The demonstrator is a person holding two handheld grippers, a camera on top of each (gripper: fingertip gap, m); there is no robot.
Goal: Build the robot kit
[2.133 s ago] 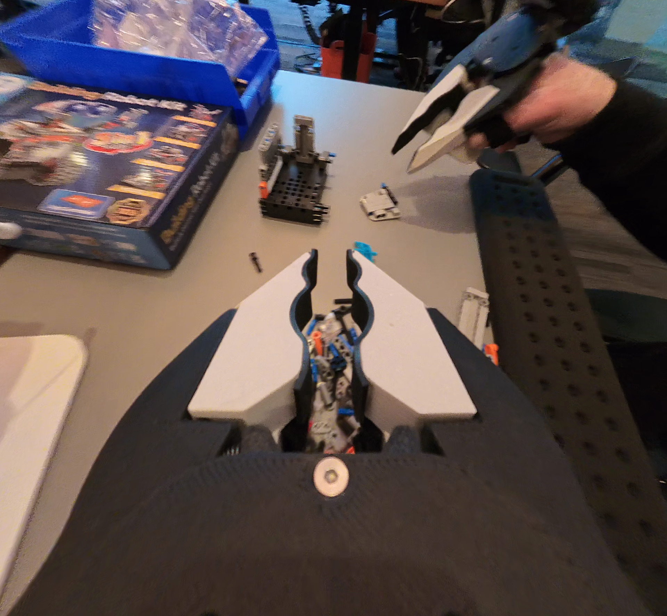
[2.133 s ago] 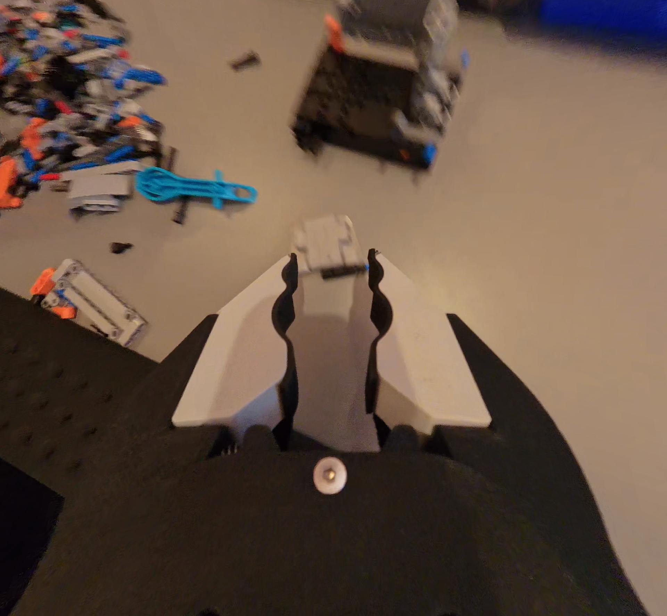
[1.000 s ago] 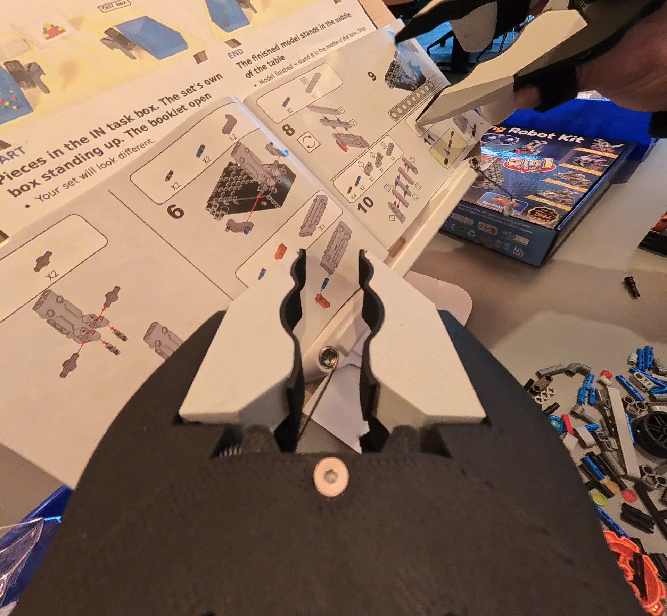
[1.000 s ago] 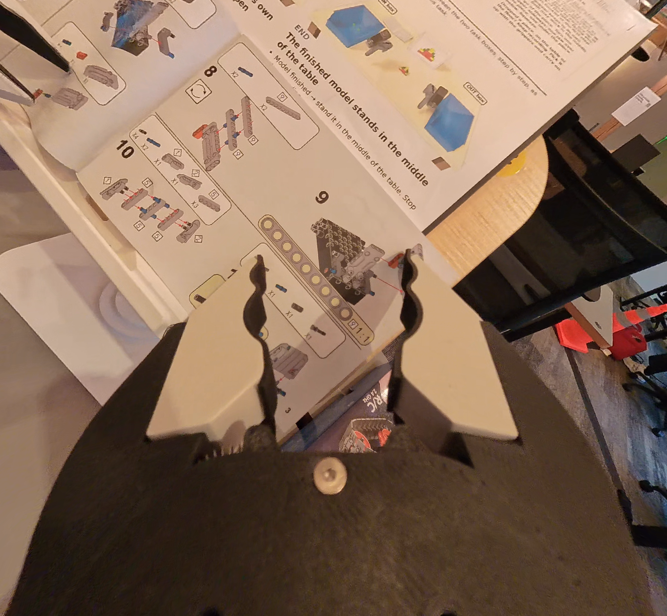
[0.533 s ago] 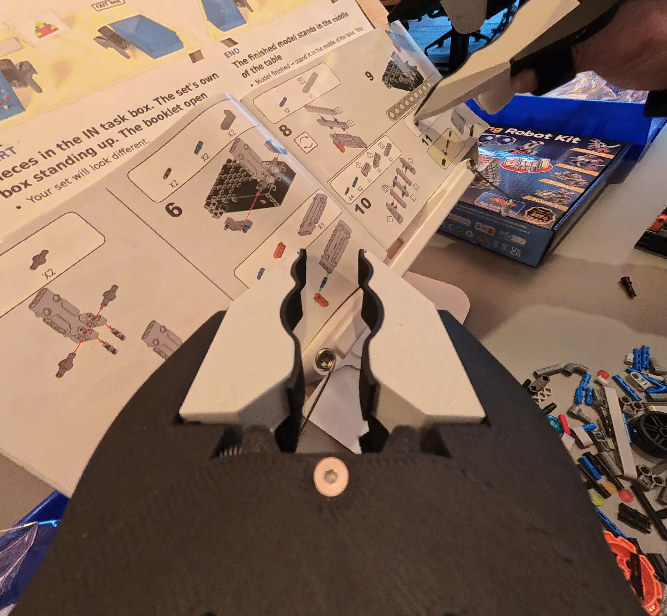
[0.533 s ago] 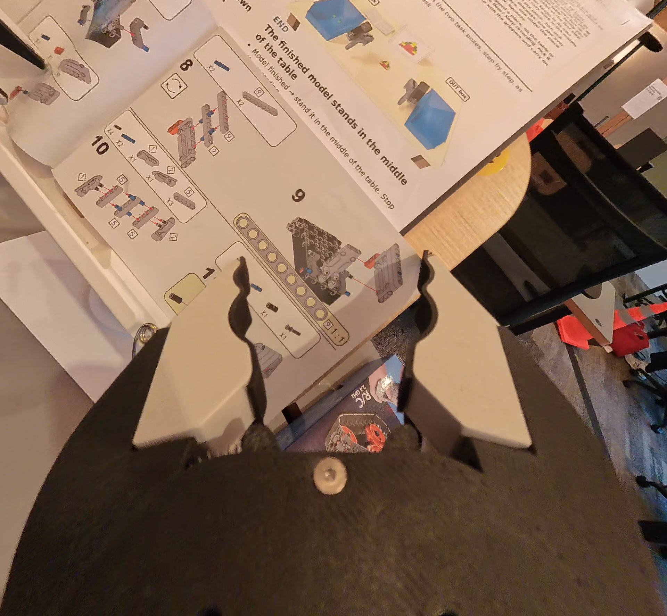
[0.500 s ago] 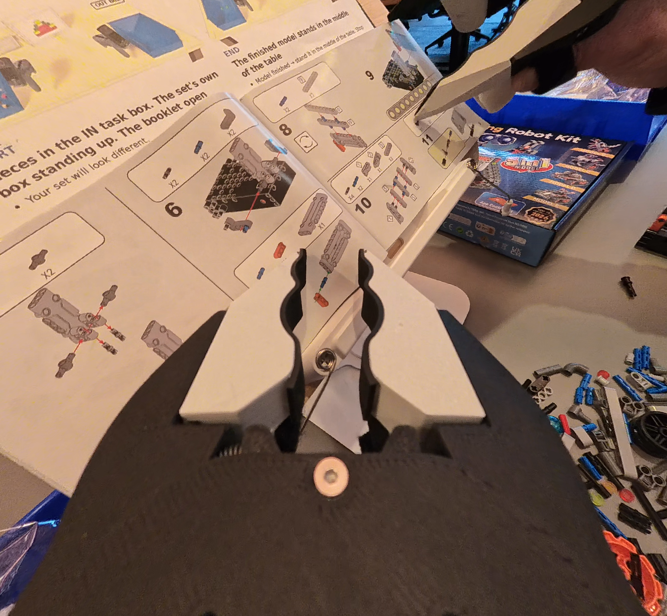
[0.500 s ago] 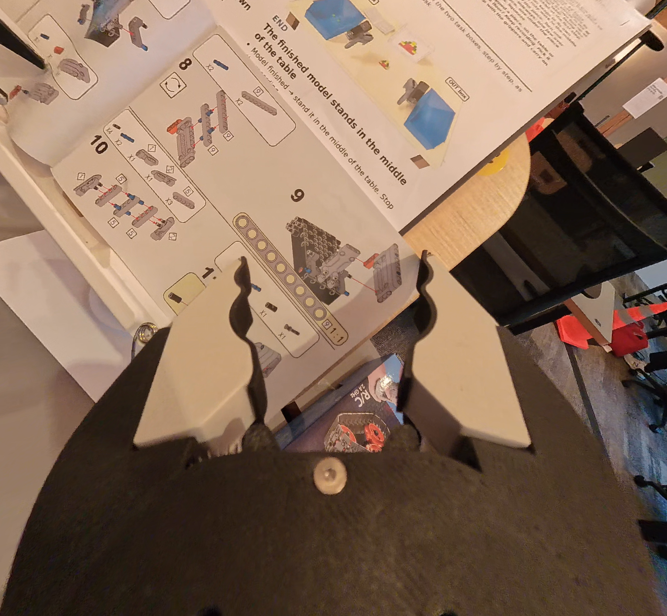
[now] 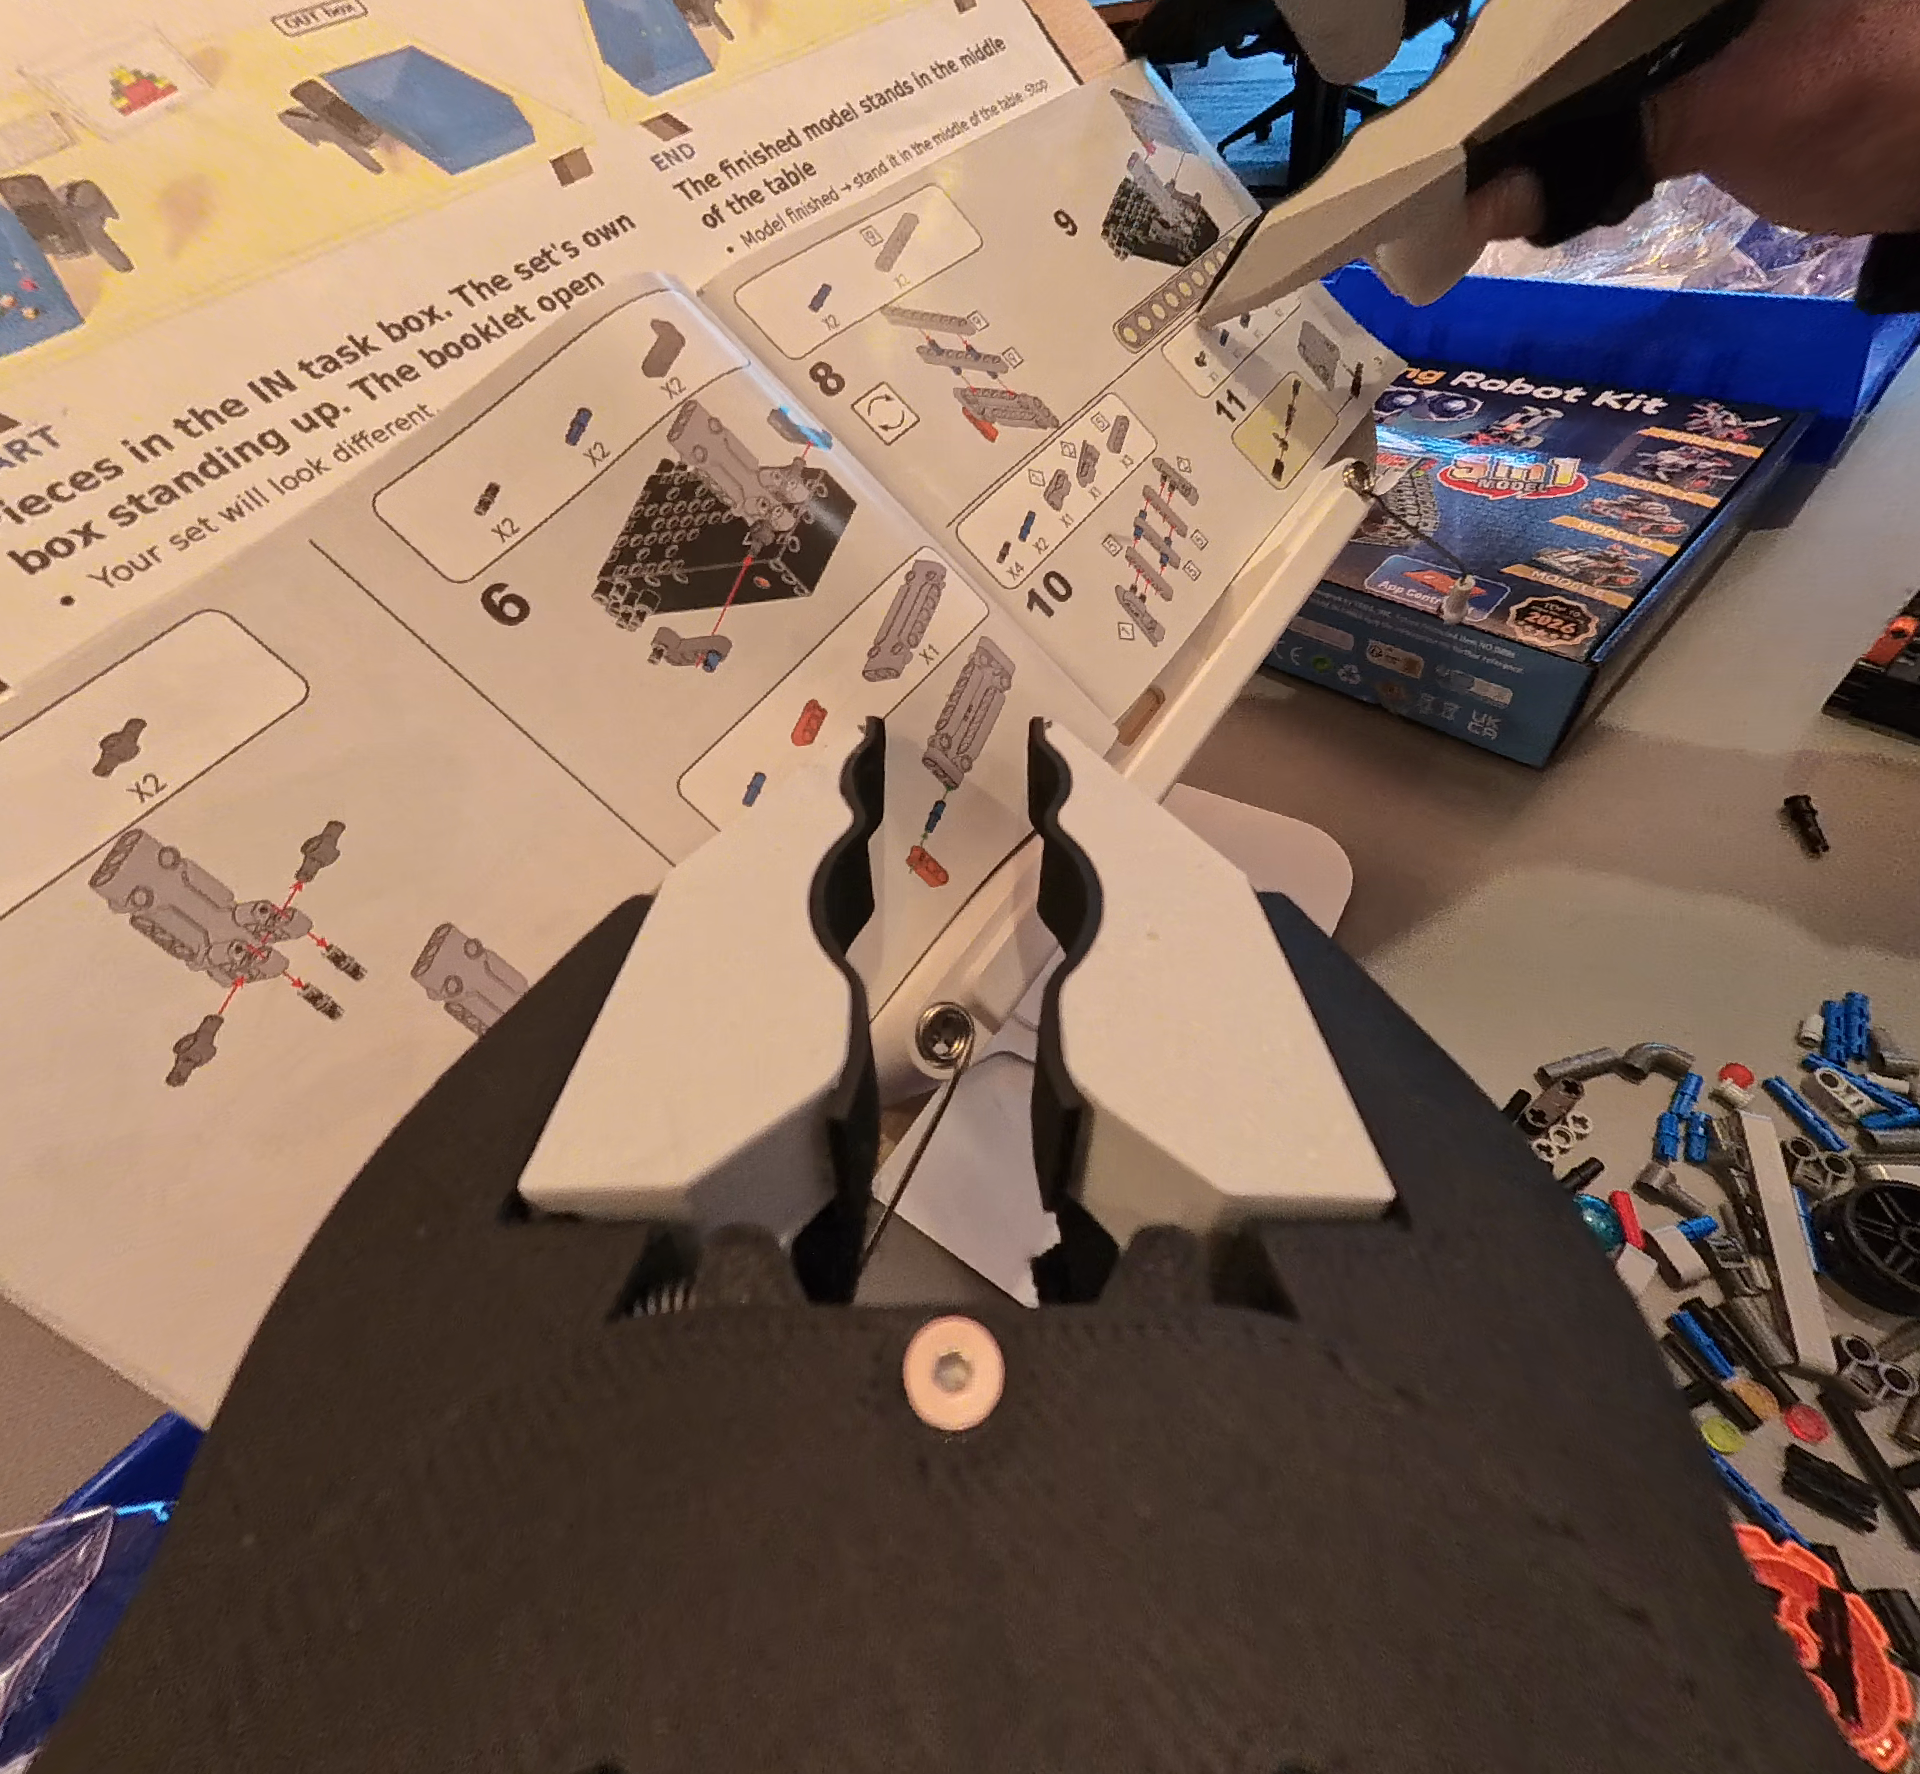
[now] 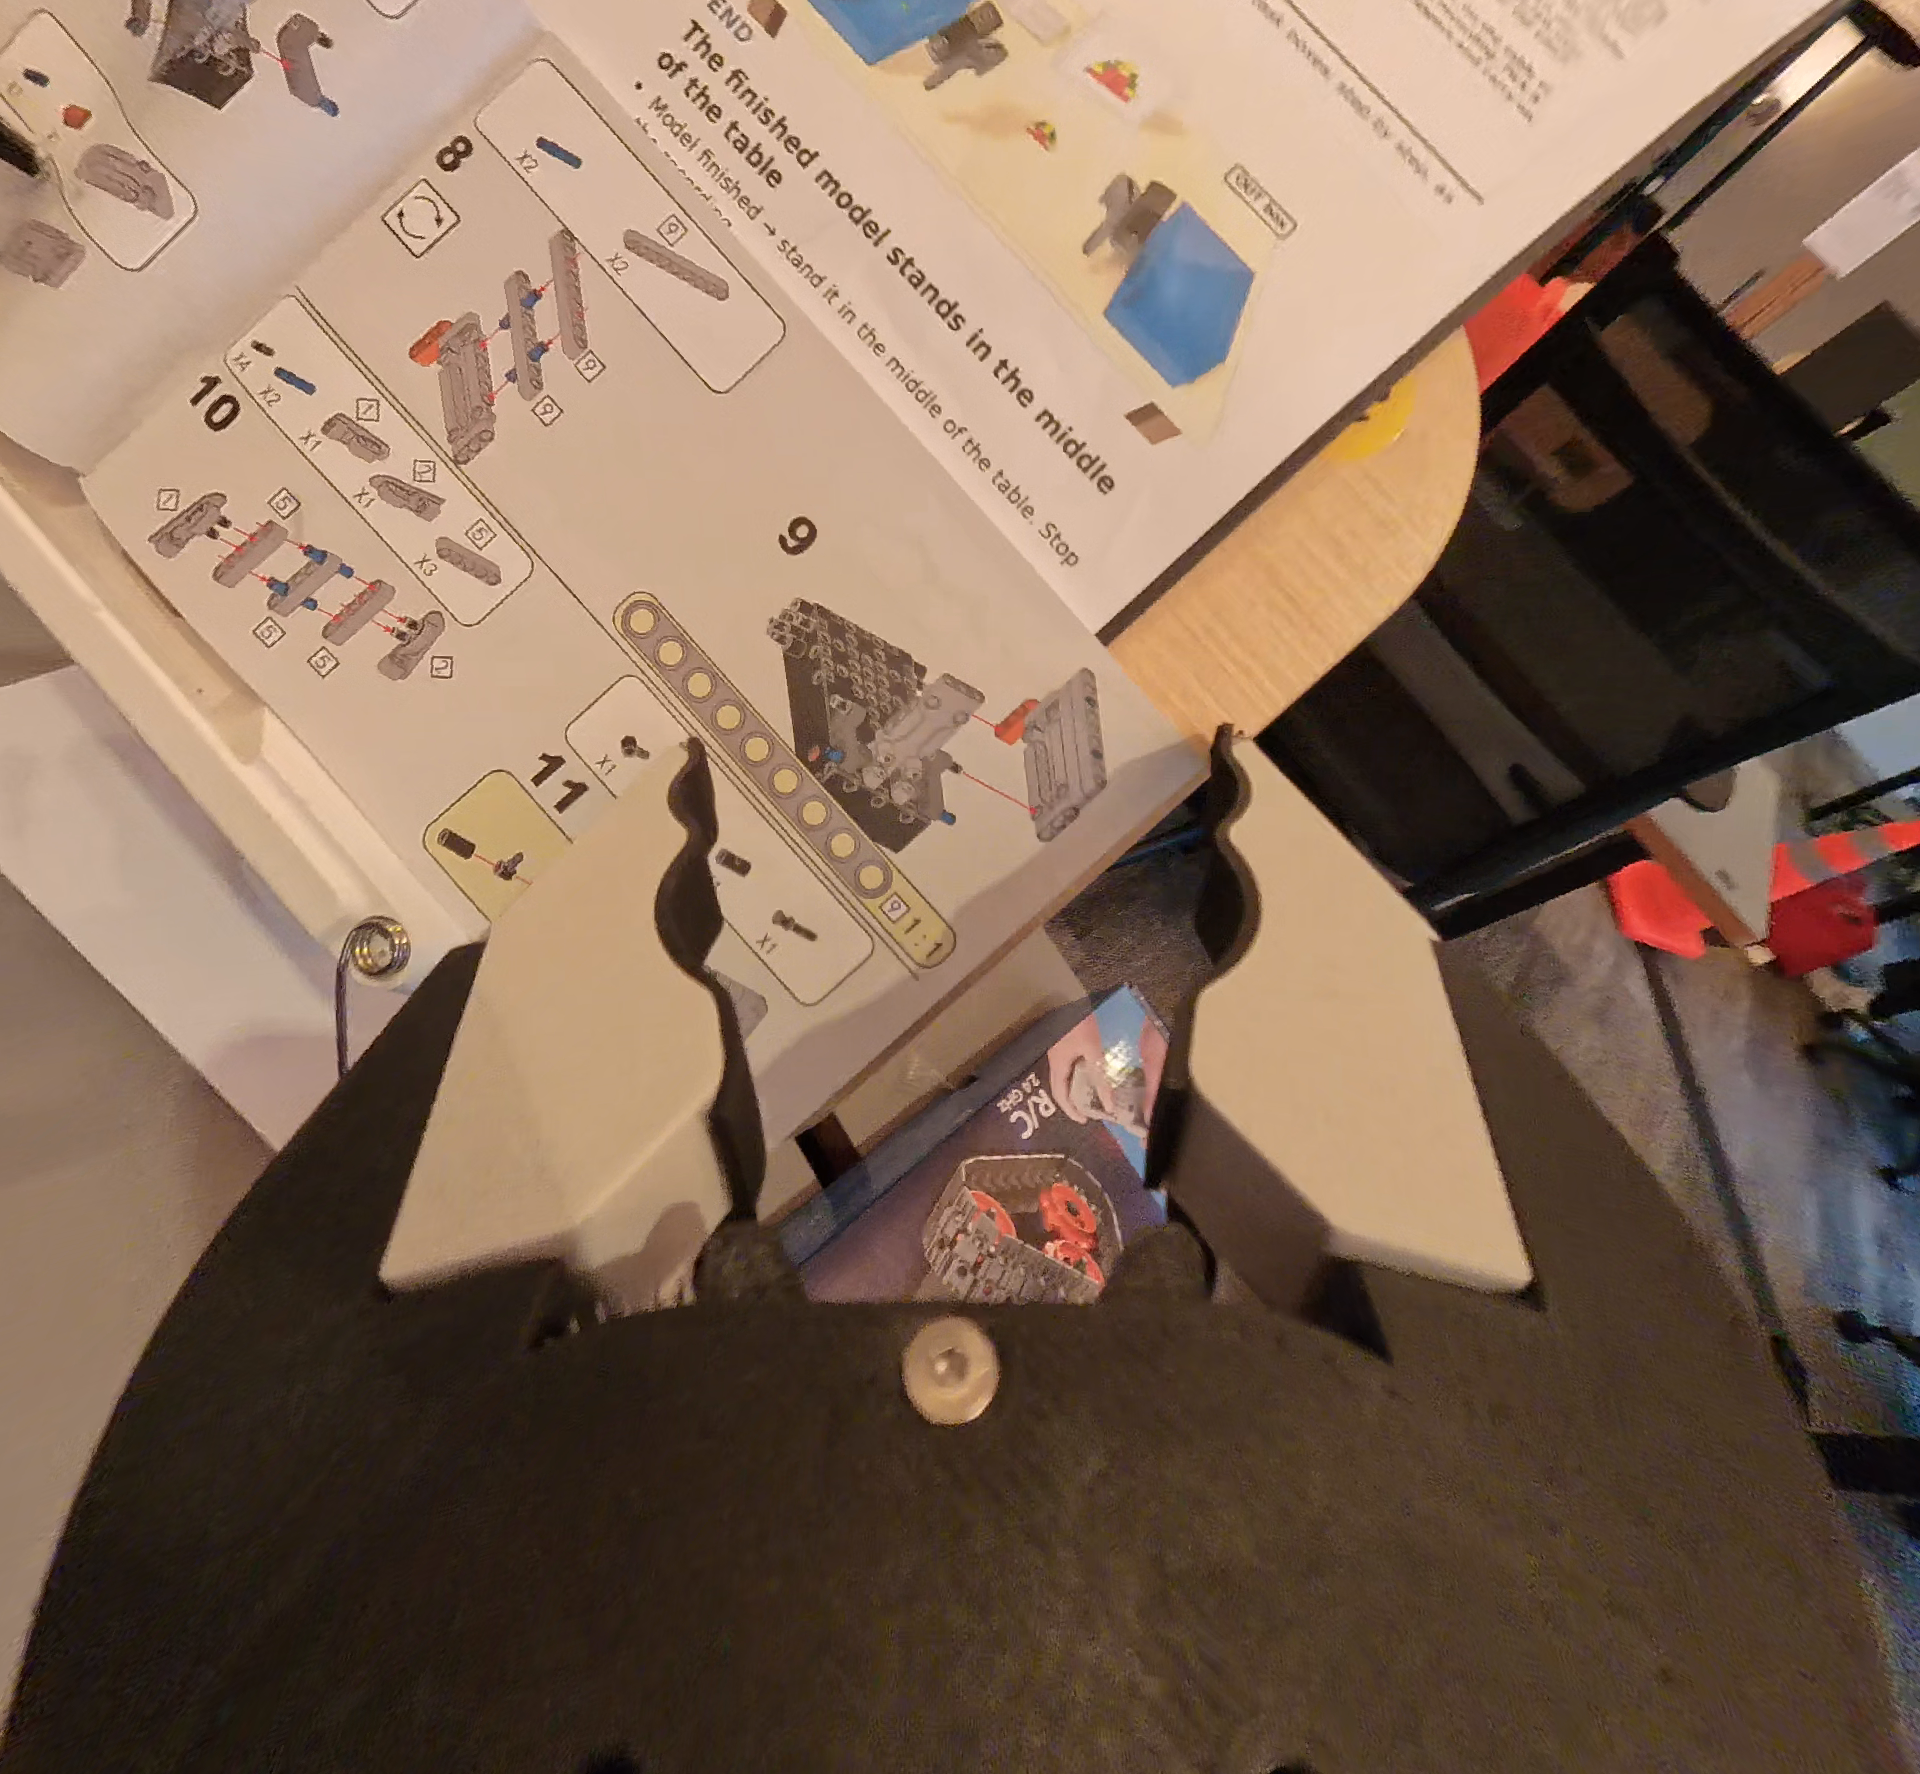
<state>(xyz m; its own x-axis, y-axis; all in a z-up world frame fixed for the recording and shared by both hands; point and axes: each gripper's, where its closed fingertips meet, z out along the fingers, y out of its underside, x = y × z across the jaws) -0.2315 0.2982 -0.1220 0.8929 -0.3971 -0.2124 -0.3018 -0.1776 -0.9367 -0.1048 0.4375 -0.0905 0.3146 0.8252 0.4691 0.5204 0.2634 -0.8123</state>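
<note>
At the centre of the left wrist view, the left gripper (image 9: pixel 954 737) points at the lower edge of an open instruction booklet (image 9: pixel 644 519) propped on a white stand (image 9: pixel 1236 644). Its jaws are parted by a narrow gap and grasp nothing; the stand's metal page clip (image 9: pixel 943 1033) shows between them. A larger printed sheet (image 9: pixel 312 166) stands behind the booklet, filling the upper left of the frame.

At upper right of the same view, the right gripper (image 9: pixel 1184 176), held in a person's hand (image 9: pixel 1787 135), reaches the booklet's right-hand page. In the right wrist view the right gripper (image 10: pixel 956 748) is spread wide, empty, with the page's outer corner lying between its fingers; whether a fingertip touches the paper cannot be told.

At right of the left wrist view, a blue kit box (image 9: pixel 1538 561) lies on the grey table (image 9: pixel 1507 914), with a blue bin (image 9: pixel 1621 332) behind it. Loose building pieces (image 9: pixel 1766 1205) are scattered at lower right, and a single black pin (image 9: pixel 1803 822) lies apart from them.
</note>
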